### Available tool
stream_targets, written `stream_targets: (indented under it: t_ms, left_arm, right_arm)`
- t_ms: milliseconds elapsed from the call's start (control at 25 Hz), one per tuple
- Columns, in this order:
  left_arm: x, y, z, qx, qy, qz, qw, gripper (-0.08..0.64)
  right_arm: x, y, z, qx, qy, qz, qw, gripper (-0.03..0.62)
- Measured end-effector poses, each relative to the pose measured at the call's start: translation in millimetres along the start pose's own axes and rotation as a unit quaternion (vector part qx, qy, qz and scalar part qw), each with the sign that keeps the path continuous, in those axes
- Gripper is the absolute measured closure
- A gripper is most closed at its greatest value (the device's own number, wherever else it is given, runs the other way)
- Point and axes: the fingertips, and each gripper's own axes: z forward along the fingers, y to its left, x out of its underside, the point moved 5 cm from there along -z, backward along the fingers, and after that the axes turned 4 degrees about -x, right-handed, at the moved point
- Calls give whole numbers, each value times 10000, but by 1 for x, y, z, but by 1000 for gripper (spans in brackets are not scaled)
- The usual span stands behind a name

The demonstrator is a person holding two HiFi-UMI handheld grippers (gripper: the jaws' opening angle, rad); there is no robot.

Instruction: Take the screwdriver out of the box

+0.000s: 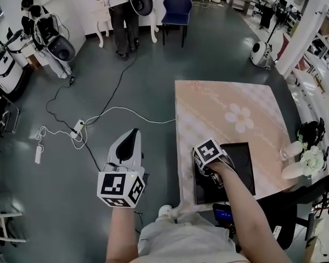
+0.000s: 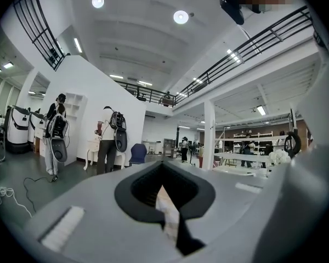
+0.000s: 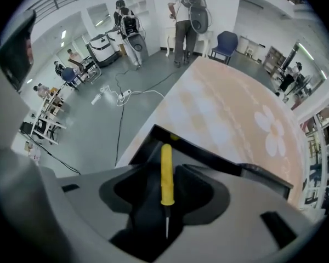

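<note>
A yellow-handled screwdriver (image 3: 166, 174) lies along the floor of a shallow black box (image 3: 211, 148), its thin metal tip towards the camera. My right gripper (image 3: 165, 204) points steeply down into the box with its jaws on either side of the screwdriver, apart from it, so it is open. In the head view the box (image 1: 242, 156) sits at the near edge of the pink-clothed table (image 1: 219, 103), and the right gripper (image 1: 207, 174) dips into its left part. My left gripper (image 1: 130, 137) hangs over the floor left of the table, pointing level, empty, its jaws (image 2: 167, 204) close together.
White flowers (image 1: 311, 159) stand at the table's right edge. A small dark device (image 1: 223, 212) sits near the box at the table's front. Cables and a power strip (image 1: 77, 130) lie on the floor. A blue chair (image 1: 176, 10) and standing people are farther away.
</note>
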Motion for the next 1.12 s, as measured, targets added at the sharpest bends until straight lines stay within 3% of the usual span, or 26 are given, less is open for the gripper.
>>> stream_targets:
  t_ms: [440,680,800,1120]
  left_arm:
    - [1,15,-7,-224,59,26,9997,555]
    - [2,17,-10,-285,91,14,9996,555]
    - [1,14,-12,-266,96,39,9996,555]
    - [-2,8,-19,-234,83,74,9997,555]
  right_arm:
    - [4,-3,31,77,686,64,9976,445]
    - [2,-4,32,23,734,170,9972,449]
    - [2,-8,30,30,659,292,9974,508]
    - [6,-10,22,-56,541,555,9970,511]
